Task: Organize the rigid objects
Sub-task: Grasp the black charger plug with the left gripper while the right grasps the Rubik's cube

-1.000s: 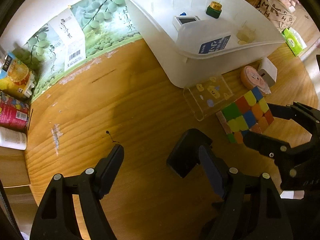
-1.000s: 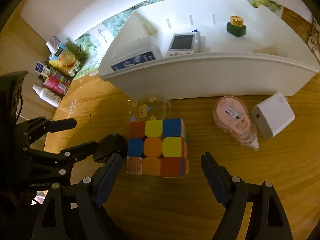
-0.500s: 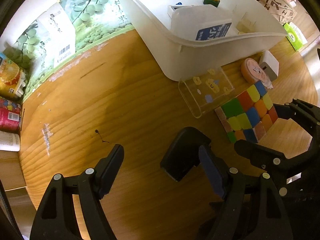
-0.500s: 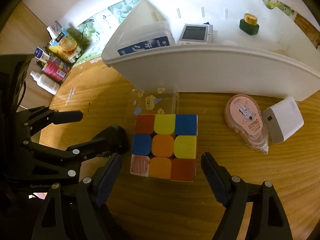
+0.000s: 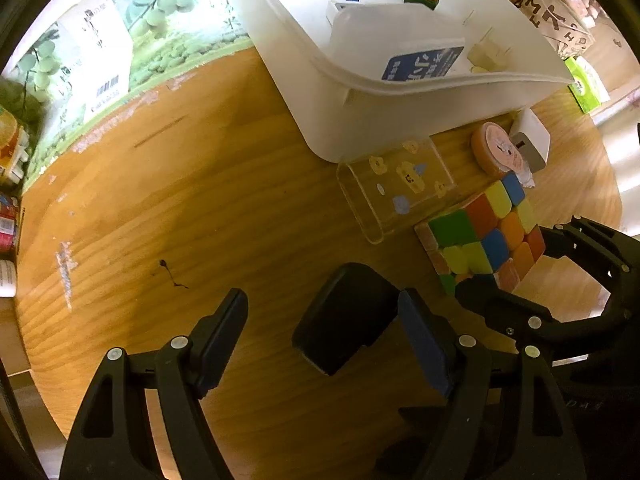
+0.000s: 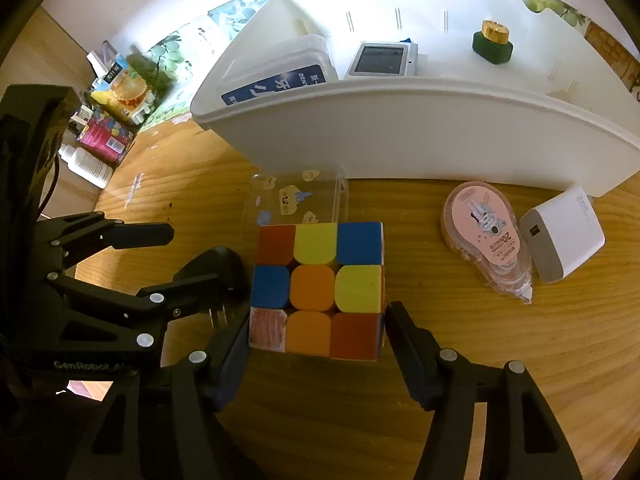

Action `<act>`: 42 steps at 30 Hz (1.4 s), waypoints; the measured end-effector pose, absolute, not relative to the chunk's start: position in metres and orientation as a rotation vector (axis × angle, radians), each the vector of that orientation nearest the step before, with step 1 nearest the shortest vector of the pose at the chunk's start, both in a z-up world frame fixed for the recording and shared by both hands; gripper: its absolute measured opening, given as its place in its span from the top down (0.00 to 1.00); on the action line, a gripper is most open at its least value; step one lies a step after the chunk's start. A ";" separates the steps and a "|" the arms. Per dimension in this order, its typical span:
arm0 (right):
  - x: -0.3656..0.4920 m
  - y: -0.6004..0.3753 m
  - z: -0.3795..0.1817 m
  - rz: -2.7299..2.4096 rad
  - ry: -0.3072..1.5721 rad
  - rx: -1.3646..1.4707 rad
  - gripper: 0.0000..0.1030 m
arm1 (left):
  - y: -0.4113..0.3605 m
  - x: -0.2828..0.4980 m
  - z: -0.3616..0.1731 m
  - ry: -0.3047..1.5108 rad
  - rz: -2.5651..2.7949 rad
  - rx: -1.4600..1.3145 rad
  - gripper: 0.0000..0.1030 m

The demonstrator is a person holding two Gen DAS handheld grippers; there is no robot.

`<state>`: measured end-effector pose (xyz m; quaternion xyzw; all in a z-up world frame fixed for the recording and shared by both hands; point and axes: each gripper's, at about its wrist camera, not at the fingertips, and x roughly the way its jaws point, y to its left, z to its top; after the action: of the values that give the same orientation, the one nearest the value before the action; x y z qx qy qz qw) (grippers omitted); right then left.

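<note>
Fingers [image 6: 396, 320] beside 1 cube [image 6: 318, 290]

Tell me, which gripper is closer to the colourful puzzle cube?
Right. The right gripper has just been closing, its fingers flanking the cube. The left gripper hangs beside it, over a black plug.

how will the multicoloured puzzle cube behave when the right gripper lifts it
The multicoloured puzzle cube looks rigid with flat sides, so it probably won't roll. The right gripper pinches only its near edge, so it may tilt. Its layers might twist.
</note>
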<state>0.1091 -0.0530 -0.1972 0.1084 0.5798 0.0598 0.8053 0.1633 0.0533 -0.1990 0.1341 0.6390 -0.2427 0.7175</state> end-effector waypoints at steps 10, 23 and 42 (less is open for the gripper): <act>0.103 -0.055 -0.192 0.114 1.239 0.194 0.40 | 0.048 0.166 -0.211 1.441 -0.538 0.296 0.24; 0.095 -0.058 -0.187 0.085 1.244 0.190 0.41 | 0.053 0.168 -0.219 1.480 -0.527 0.227 0.49; 0.072 -0.052 -0.175 0.055 1.229 0.147 0.42 | 0.072 0.148 -0.192 1.406 -0.491 0.185 0.51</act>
<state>0.0718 -0.0520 -0.1747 0.0690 0.5760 0.0259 0.8141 0.1483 0.0718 -0.1924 0.0840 0.6390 -0.2230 0.7313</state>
